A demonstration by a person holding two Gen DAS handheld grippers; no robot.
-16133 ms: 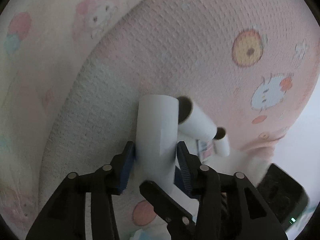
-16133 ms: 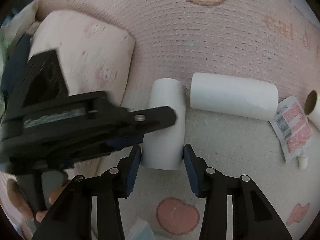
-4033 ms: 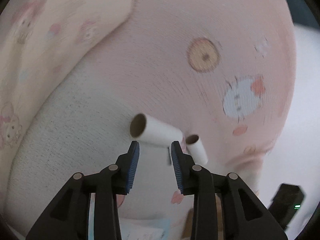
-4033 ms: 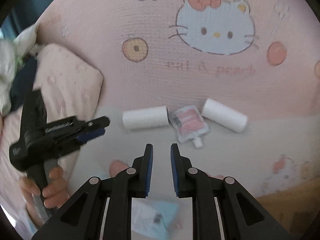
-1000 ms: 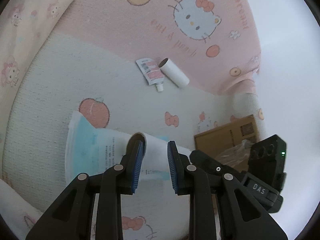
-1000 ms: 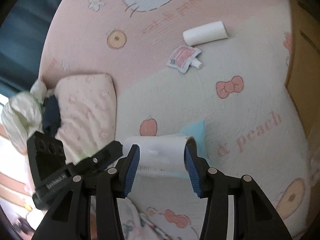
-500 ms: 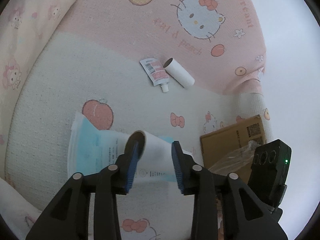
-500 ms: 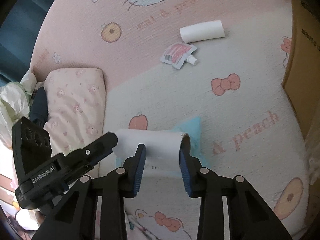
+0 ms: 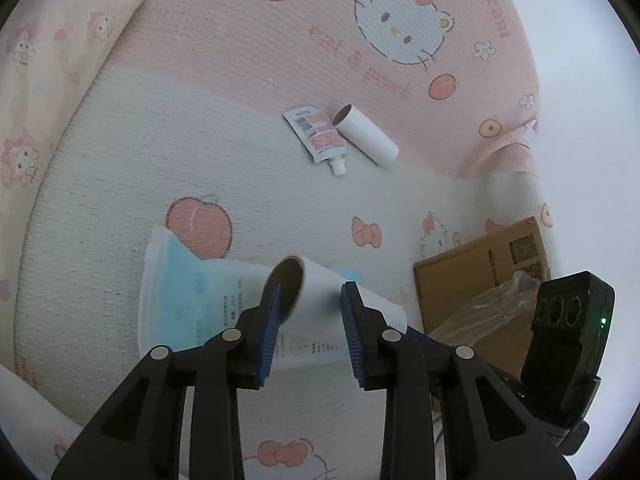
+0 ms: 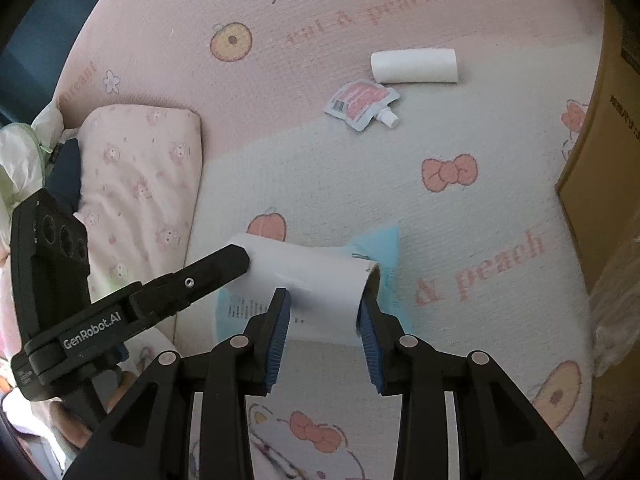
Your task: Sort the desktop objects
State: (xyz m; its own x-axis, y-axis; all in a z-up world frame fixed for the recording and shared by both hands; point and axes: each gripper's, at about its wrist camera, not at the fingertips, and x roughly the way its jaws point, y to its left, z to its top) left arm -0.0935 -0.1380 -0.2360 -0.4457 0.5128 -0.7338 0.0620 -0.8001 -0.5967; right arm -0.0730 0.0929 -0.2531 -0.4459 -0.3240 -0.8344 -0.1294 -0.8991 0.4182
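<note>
Both grippers share 1 white cardboard tube (image 10: pixel 316 276) above a blue packet (image 9: pixel 188 304) on the cartoon-cat blanket (image 10: pixel 360 184). The right gripper (image 10: pixel 324 320) clamps its open end; the left gripper (image 9: pixel 310 314), jaws just closing, straddles the other (contact unclear), probably a handover. Another tube (image 9: pixel 366 134) and pouch (image 9: pixel 318 136) wait.

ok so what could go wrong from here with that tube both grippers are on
1. The white tube sits between the right gripper and the left gripper, whose jaws have just been closing. An uneven pull could twist or crush it.
2. If it slips, it lands on the blue packet and may roll.
3. The cardboard box stands near, within easy bumping range.
</note>
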